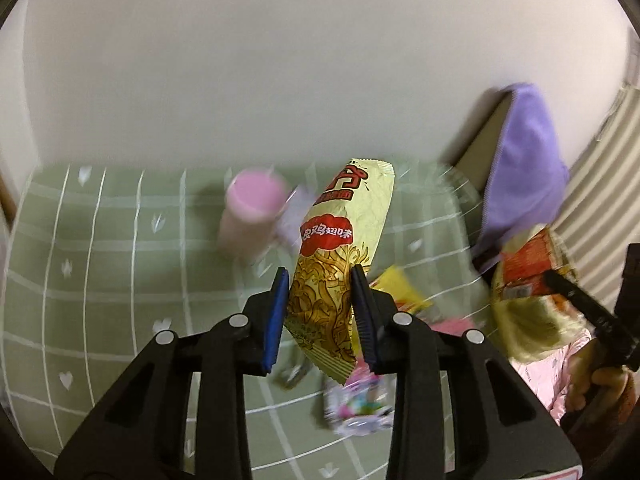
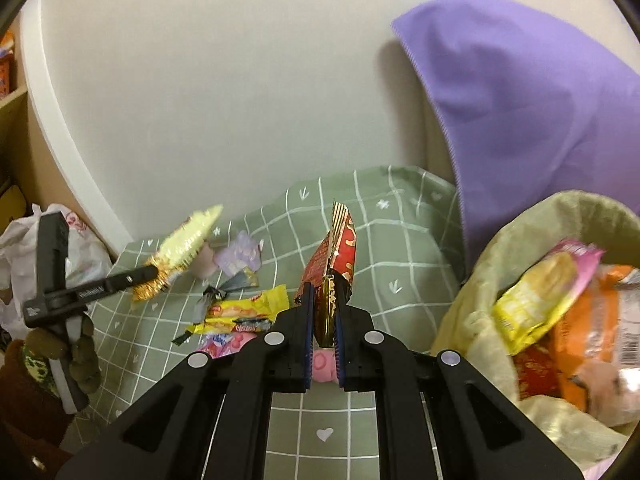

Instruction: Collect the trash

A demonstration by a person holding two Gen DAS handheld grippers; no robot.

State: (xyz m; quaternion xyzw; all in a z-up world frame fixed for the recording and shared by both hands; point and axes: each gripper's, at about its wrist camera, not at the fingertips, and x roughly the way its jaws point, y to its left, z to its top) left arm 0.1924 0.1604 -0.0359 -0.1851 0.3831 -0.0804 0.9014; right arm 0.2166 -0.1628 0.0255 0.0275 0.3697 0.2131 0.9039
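Observation:
In the left wrist view my left gripper [image 1: 320, 276] is shut on a tall yellow snack bag [image 1: 344, 240] with a red label, held upright above the green checked cloth [image 1: 100, 260]. In the right wrist view my right gripper [image 2: 325, 292] is shut on a crumpled red and gold wrapper [image 2: 336, 248]. To its right an open yellow-green trash bag [image 2: 472, 300] holds several wrappers. Loose on the cloth [image 2: 400, 264] lie a yellow wrapper [image 2: 244, 308], a pink wrapper [image 2: 224, 342] and a lilac scrap [image 2: 240, 256]. A pink cup [image 1: 252, 208] stands behind the snack bag.
A purple pillow [image 2: 520, 120] leans against the white wall [image 2: 220, 100] behind the trash bag. At the far left a white plastic bag [image 2: 20, 248] sits by a shelf. A person's hand [image 1: 600, 384] grips the right tool.

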